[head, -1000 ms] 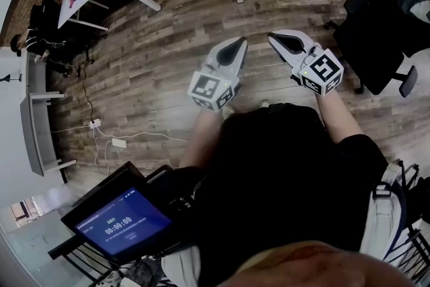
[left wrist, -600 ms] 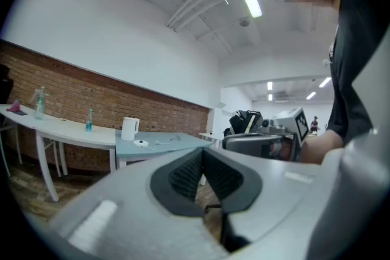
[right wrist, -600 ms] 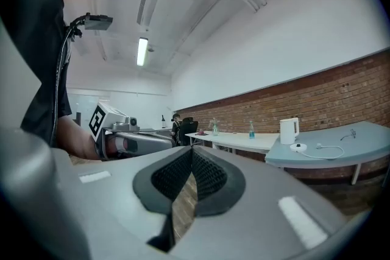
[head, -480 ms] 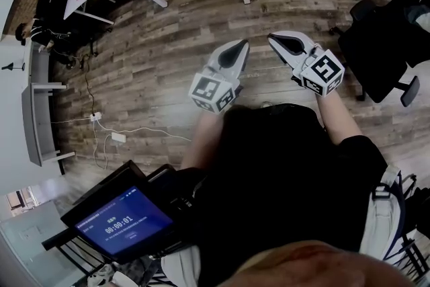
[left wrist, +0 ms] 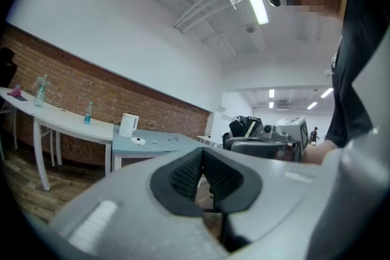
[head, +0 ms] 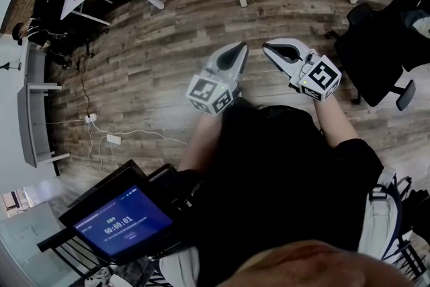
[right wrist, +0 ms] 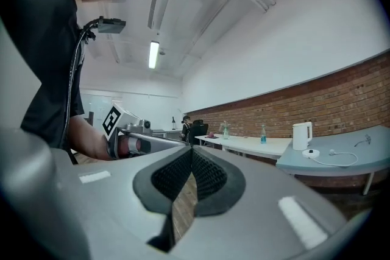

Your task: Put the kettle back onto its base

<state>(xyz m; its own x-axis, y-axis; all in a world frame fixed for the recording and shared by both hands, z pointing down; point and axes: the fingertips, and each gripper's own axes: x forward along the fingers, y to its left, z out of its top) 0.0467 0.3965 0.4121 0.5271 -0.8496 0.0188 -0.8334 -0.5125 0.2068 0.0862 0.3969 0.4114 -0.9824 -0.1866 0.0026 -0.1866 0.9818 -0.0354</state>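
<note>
Jaws together, right gripper [head: 267, 46] turned slightly inward, left gripper [head: 242, 46] unmoved

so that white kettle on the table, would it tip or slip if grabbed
Probably stiff: the kettle looks like a hard white shell. It's tall and narrow, so a high push could tip it. Its smooth side may slip; any water inside can't be seen, so weight is a guess.

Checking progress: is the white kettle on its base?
Off: the white kettle stands upright beside its round white base.
</note>
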